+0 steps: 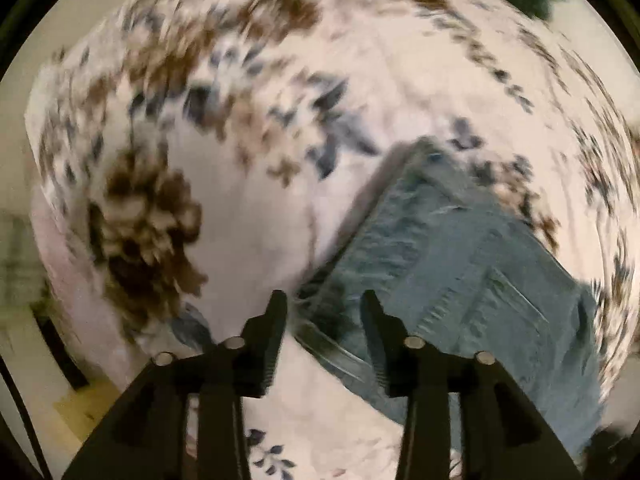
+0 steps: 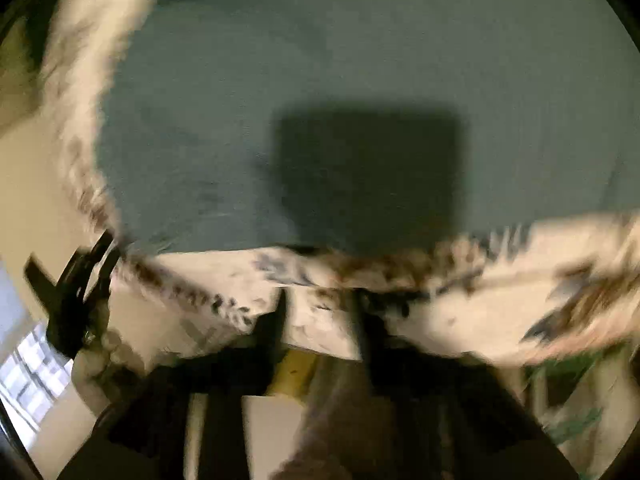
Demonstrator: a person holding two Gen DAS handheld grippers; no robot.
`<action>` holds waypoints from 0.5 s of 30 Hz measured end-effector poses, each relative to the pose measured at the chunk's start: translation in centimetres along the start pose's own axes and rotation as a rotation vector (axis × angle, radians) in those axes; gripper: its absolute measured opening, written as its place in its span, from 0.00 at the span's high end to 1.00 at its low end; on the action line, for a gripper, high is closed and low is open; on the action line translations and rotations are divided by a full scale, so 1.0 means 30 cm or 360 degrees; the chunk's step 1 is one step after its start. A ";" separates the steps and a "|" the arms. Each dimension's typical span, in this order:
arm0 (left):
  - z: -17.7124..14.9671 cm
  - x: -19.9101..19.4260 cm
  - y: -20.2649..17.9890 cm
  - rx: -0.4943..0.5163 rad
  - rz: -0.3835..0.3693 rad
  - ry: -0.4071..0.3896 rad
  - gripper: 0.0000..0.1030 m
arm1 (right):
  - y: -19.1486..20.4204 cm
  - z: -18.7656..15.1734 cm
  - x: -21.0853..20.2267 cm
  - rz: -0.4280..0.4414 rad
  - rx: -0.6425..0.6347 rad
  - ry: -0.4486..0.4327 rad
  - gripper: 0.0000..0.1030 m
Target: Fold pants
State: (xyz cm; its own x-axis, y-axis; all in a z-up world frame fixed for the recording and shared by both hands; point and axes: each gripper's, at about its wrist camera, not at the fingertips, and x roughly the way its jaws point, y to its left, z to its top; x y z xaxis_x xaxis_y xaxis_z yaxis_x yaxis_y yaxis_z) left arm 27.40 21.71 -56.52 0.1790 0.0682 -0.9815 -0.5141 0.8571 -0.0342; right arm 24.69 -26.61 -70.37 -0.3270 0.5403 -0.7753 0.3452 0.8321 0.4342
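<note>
A bed covered by a white bedspread printed with brown and blue flowers fills most of the left wrist view, blurred by motion. Pale floor shows past the bed's left edge, with a yellowish strip low in that corner. The pants, blue denim folded into a thick rectangle, lie flat on the bedspread toward its lower right part. In the right wrist view the denim spreads across the upper half, a dark square shadow on it, its near hem close to the bed's near edge. The left gripper hovers over the denim's corner, jaws parted and empty. The right gripper is blurred; its jaws stand apart, nothing clamped between them.
</note>
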 end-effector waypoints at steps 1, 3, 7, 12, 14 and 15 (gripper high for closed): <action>-0.008 -0.036 -0.051 0.0068 0.0018 -0.0045 0.39 | 0.038 0.023 -0.056 0.0002 -0.0084 -0.0039 0.36; -0.016 -0.064 -0.131 0.0153 0.0031 -0.0099 0.22 | 0.131 0.110 -0.168 -0.0046 -0.0313 -0.0149 0.32; -0.010 -0.031 -0.318 0.0307 -0.0028 -0.0106 0.19 | 0.306 0.341 -0.213 -0.0350 -0.0714 -0.0262 0.32; 0.012 0.097 -0.498 0.0439 -0.0104 -0.0028 0.19 | 0.347 0.586 -0.090 -0.0606 -0.1006 -0.0001 0.33; 0.008 0.146 -0.535 0.0507 -0.0073 -0.0003 0.19 | 0.353 0.615 -0.044 -0.0699 -0.1083 0.0051 0.60; 0.004 0.165 -0.537 0.0522 -0.0050 0.0015 0.19 | 0.352 0.616 -0.041 -0.0730 -0.1090 0.0054 0.68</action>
State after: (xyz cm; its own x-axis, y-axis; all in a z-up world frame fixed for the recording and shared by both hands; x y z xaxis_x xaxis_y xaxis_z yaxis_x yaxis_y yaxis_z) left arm 36.67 8.31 -60.81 0.1819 0.0354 -0.9827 -0.2107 0.9775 -0.0038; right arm 45.00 -20.80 -73.31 -0.3349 0.1228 -0.9342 -0.4384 0.8573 0.2699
